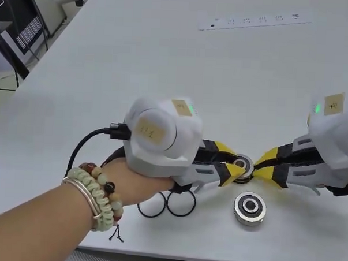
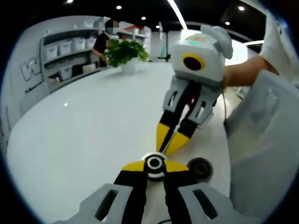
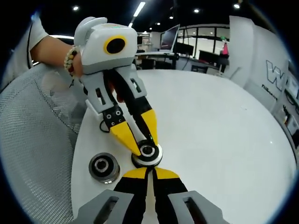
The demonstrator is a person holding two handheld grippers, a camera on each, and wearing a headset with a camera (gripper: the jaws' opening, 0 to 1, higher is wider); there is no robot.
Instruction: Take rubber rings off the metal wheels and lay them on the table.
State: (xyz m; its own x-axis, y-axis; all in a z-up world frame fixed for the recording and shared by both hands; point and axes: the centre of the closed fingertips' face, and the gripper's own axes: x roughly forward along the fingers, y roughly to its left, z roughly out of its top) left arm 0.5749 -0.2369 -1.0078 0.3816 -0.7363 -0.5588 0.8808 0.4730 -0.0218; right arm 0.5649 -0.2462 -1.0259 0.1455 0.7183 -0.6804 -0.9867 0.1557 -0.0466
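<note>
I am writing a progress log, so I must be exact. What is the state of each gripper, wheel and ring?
left gripper: shut on the held wheel
right gripper: shut, tips at that wheel's rim
held wheel: gripped between the left gripper's jaws
second wheel: flat on the table, untouched
rubber rings: two, off the wheels, lying on the table

This looks like a big office or work room. A long white table (image 1: 165, 61) stands in the middle, with a power strip (image 1: 255, 20) at its far end. Far off are shelves (image 2: 65, 58) with white boxes, a green plant (image 2: 125, 50) and computer screens (image 3: 170, 37). Small round lights (image 3: 75, 8) shine in the dark ceiling.
</note>
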